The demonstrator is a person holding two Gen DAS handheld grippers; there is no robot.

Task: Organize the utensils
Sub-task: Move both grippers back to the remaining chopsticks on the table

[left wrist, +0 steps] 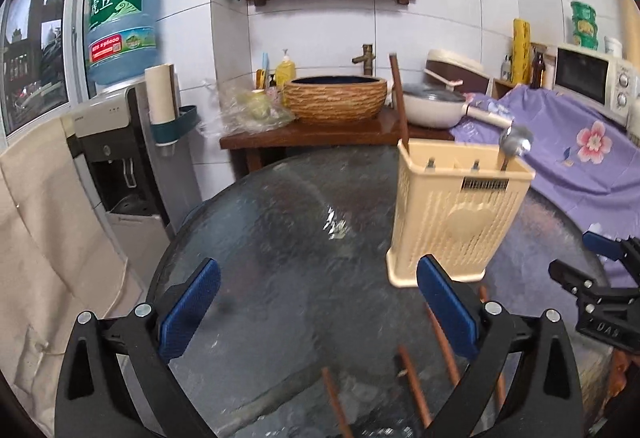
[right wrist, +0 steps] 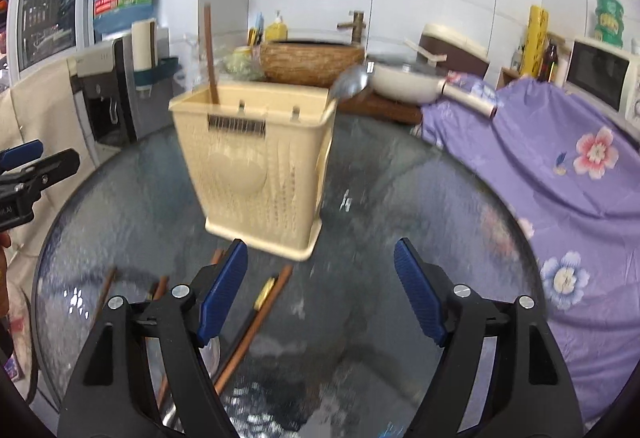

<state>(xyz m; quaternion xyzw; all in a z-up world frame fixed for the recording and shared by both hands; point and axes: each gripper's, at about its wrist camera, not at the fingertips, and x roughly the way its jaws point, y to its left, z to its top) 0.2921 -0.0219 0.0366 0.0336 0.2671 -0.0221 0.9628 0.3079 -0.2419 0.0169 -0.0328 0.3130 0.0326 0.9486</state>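
Hovering over the near edge of the round glass table [left wrist: 280, 198], the left gripper [left wrist: 318, 310] stood with its blue pads spread wide and nothing between them; the right gripper [right wrist: 320, 290] was likewise spread and empty, angled down at the tabletop; both seemed poised to collect another piece rather than carrying one; just beneath them, along the near edge, lay the loose chopsticks [right wrist: 256, 322], brown sticks scattered at differing angles, with a small yellowish item [right wrist: 266, 292] beside one that was too blurred to identify; these looked like the pieces still to be sorted, left flat where either tool could reach them; further in, toward the table's middle, stood the cream utensil holder [left wrist: 456, 214], upright on its base and divided into compartments; a single chopstick [left wrist: 399, 102] leaned up out of its left compartment, and a metal spoon [left wrist: 516, 144] rose bowl-up from the right one, apparently kept apart by kind; beyond the far edge sat a wooden stand bearing a woven basin [left wrist: 336, 98] and a lidded pan [left wrist: 436, 106].
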